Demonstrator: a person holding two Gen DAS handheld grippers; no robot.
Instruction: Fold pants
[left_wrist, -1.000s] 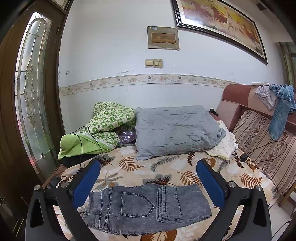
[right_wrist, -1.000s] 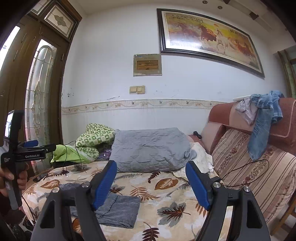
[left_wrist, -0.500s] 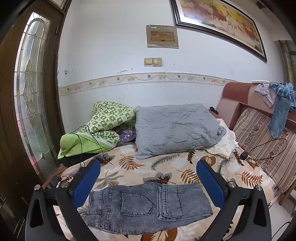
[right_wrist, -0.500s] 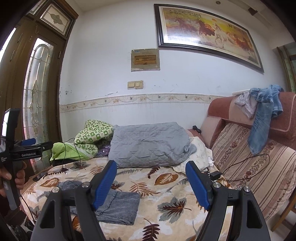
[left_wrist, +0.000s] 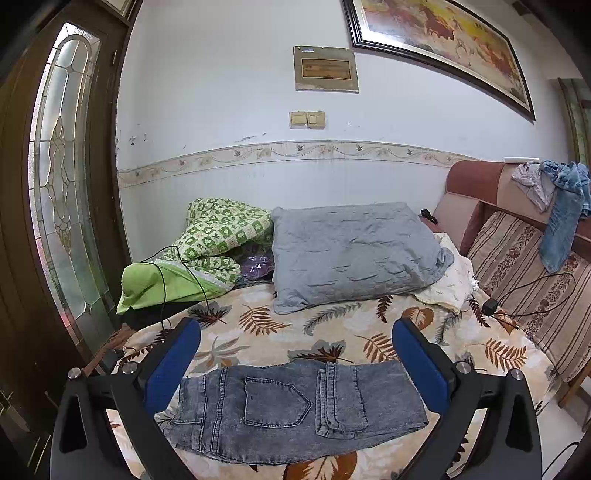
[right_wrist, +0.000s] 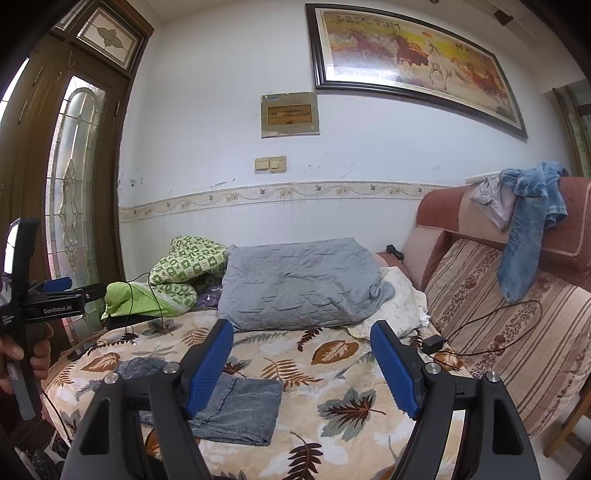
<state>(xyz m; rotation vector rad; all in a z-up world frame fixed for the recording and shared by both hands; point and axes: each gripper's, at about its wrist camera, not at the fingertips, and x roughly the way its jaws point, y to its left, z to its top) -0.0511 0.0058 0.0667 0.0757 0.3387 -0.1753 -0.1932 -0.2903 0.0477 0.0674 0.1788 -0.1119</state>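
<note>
Item: my grey acid-washed denim pants, folded into a flat rectangle with a back pocket and waistband facing up, lying at the near edge of the leaf-patterned bedsheet, in front of a grey quilted pillow. My left gripper hovers above the pants, blue pads spread wide, touching nothing. My right gripper stands just as wide and empty over the sheet, the pants low beside its left finger.

pants partly behind right fingers, painting cropped
</note>
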